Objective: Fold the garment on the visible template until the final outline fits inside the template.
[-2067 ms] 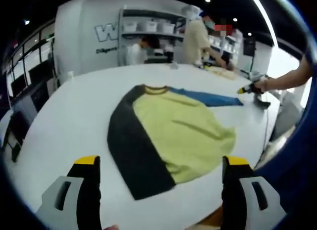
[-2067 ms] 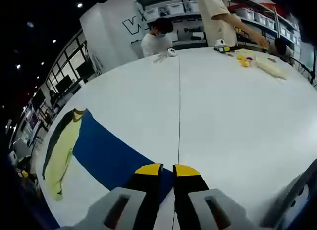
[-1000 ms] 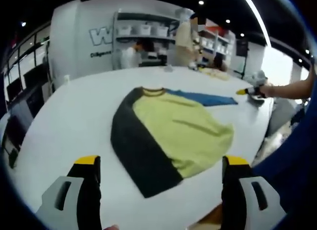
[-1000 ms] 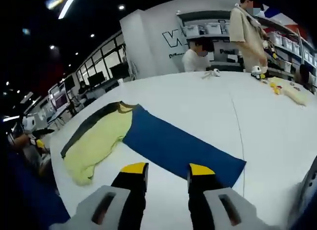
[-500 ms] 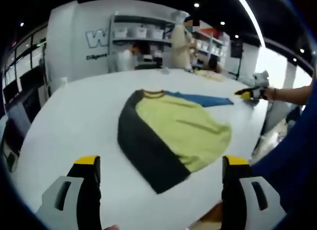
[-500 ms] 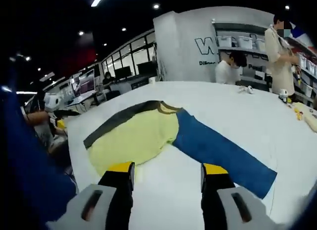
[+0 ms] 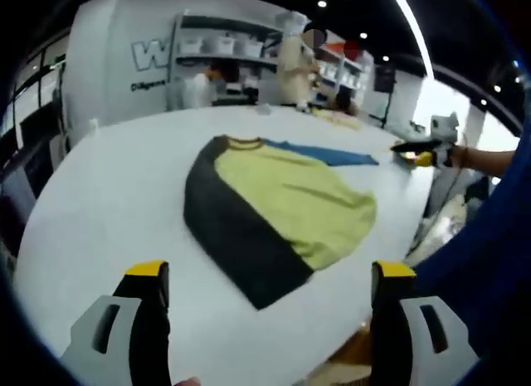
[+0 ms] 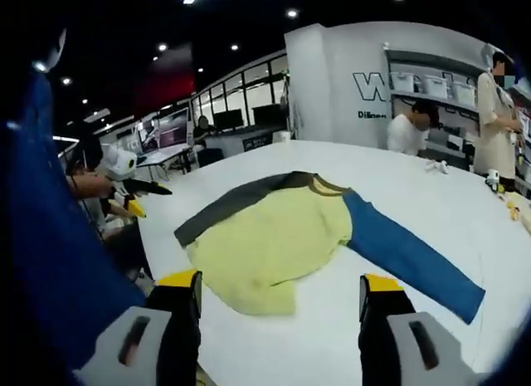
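The garment [image 8: 274,241] lies flat on the white surface [image 8: 398,320], beyond both pairs of fingers. The right gripper [image 8: 280,307] has its fingers spread wide and empty, hovering above the near edge just short of the yellow hem; the left gripper [image 7: 270,299] is likewise spread and holding nothing, above the near edge on the dark-sleeve side. The blue sleeve [image 8: 415,257] stretches straight out across the surface, the dark sleeve [image 7: 228,232] lies along the body. Collar [image 7: 236,142] points away toward the far shelves. I see no template outline, so a fold judged by eye could overshoot; dragging cloth toward the near edge might spill it off.
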`<state>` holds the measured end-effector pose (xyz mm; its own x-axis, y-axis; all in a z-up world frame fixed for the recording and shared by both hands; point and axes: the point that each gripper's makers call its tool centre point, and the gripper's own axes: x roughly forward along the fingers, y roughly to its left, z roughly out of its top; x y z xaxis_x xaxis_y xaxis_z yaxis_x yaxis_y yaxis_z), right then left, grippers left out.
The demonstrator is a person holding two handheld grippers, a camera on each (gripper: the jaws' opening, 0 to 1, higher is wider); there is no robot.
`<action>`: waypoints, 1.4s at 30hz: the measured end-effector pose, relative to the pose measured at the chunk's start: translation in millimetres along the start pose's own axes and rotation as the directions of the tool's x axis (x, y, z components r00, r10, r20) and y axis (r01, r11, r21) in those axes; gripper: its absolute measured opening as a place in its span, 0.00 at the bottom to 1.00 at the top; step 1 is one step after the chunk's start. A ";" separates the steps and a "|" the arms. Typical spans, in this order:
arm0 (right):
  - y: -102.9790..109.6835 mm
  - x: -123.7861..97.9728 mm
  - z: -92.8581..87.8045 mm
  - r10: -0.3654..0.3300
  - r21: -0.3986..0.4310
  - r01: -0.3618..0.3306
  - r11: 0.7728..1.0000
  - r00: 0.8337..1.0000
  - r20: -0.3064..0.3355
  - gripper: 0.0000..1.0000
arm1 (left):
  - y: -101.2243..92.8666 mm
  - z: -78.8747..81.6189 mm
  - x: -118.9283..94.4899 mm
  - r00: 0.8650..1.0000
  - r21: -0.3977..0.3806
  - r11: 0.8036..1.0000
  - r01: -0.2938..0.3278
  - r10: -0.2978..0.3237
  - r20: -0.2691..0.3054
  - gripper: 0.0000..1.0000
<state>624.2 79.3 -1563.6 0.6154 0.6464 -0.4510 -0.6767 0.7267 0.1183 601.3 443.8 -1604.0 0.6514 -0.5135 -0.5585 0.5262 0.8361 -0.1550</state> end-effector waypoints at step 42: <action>113.0 -7.0 -22.7 -0.009 0.113 0.010 0.994 1.000 -0.016 0.89 | -8.4 -38.1 44.1 0.989 -0.060 0.991 0.124 -0.128 -0.068 0.63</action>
<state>534.2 151.5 -1567.1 0.6145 0.6363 -0.4664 -0.6202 0.7550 0.2128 604.9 421.4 -1658.4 0.5403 -0.6017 -0.5882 0.5689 0.7763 -0.2716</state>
